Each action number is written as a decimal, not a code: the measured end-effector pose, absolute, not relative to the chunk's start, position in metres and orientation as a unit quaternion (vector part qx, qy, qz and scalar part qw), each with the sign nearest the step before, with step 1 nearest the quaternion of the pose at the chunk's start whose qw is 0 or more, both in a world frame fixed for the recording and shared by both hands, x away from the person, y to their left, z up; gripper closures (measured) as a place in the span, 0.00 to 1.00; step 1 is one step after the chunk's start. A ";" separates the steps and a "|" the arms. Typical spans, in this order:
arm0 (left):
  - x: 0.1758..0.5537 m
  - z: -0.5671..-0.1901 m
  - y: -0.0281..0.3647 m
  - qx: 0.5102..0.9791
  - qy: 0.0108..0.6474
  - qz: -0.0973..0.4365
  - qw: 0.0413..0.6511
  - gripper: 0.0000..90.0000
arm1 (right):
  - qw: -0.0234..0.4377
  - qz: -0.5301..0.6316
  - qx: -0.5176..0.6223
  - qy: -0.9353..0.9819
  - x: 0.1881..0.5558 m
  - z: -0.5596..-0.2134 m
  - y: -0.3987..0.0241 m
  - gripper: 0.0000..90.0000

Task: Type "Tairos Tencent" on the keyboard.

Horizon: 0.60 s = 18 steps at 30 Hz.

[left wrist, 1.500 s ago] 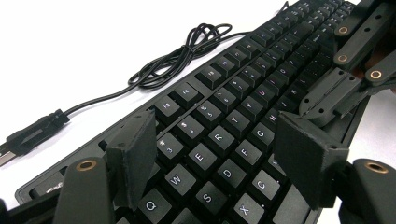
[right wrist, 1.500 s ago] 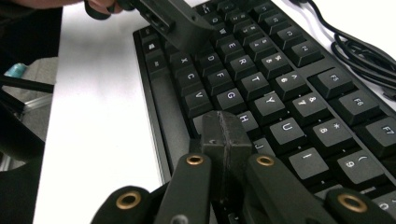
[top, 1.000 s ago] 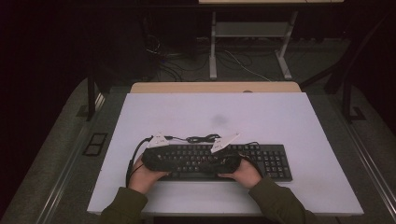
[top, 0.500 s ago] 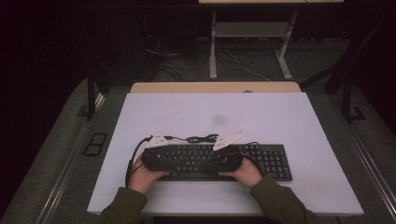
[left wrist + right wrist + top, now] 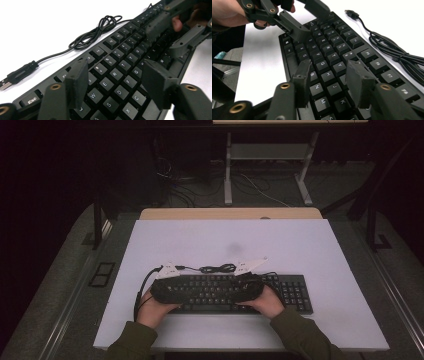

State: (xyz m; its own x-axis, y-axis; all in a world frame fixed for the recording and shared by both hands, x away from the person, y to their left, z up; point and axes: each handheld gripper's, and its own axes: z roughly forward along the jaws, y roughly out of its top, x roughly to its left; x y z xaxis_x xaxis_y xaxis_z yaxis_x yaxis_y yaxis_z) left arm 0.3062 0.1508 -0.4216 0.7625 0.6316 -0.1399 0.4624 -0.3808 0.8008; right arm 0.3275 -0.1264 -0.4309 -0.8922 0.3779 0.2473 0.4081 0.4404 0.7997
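A black keyboard lies near the front edge of the white table. Its black cable is coiled just behind it, and the USB plug lies loose on the table. My left gripper hovers over the keyboard's left half. Its jaws have just been closing a little and stand apart above the W-to-G keys, gripping nothing. My right gripper hovers over the middle keys around B, N and J. Its jaws have just been opening, with only keys under them. The two grippers face each other, tips close.
The number pad end of the keyboard lies uncovered at the right. A wooden strip borders the table's far edge. Beyond it stand a metal desk frame and loose floor cables. Open white table surrounds the keyboard.
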 end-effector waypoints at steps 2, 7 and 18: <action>0.306 -0.421 0.151 0.826 0.330 0.094 0.448 0.48 | 0.013 -0.478 -0.238 -0.845 0.329 -0.431 -0.128 0.52; 0.302 -0.419 0.151 0.828 0.324 0.092 0.448 0.62 | 0.002 -0.484 -0.249 -0.839 0.332 -0.431 -0.132 0.40; 0.292 -0.416 0.147 0.834 0.310 0.081 0.449 0.91 | -0.014 -0.491 -0.262 -0.830 0.336 -0.433 -0.137 0.29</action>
State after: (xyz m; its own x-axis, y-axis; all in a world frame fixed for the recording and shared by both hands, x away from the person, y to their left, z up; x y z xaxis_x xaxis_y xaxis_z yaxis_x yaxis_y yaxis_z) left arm 0.2919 0.1467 -0.4158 0.7942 0.5907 -0.1428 0.4448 -0.4050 0.7988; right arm 0.3355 -0.1369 -0.4328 -0.8624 0.4484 0.2351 0.4218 0.3796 0.8234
